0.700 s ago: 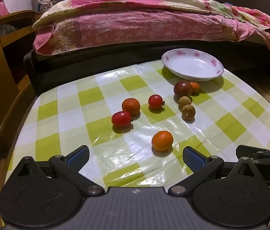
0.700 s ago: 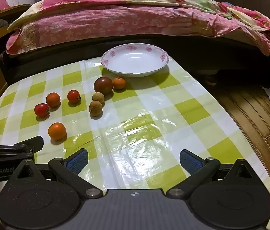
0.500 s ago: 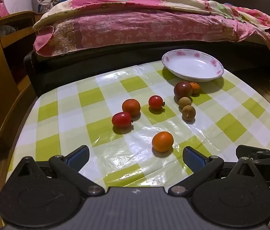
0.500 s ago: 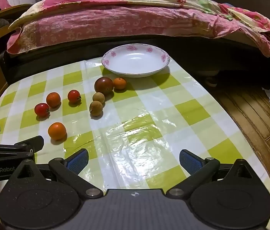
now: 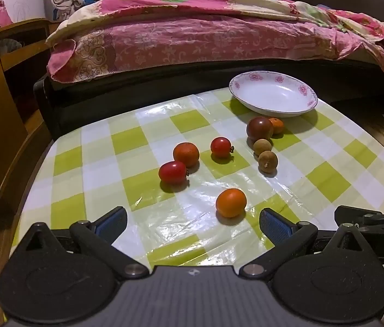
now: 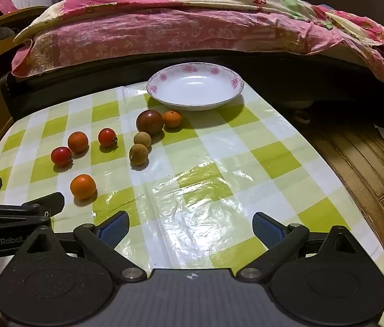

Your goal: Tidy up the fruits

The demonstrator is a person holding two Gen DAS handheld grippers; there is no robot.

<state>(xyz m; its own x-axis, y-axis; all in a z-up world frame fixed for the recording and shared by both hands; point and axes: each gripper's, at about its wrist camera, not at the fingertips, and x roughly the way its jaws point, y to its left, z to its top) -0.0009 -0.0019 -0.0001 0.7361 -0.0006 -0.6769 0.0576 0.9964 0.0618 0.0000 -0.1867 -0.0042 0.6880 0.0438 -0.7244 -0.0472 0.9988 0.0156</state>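
While the left hand-held gripper [image 5: 193, 222] gapes empty at the frame's bottom, an orange fruit [image 5: 231, 202] lies just above its right pad; the right hand-held gripper [image 6: 190, 226] gapes too, over bare desk [image 6: 246, 147].

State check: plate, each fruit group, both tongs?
plate: empty, upright on the table
dark tomato: on the cloth, touching the small orange
two longans: on the cloth, side by side
two red tomatoes: on the cloth, not in the plate
two orange tomatoes: on the cloth, apart
left tongs: open, holding nothing
right tongs: open, holding nothing
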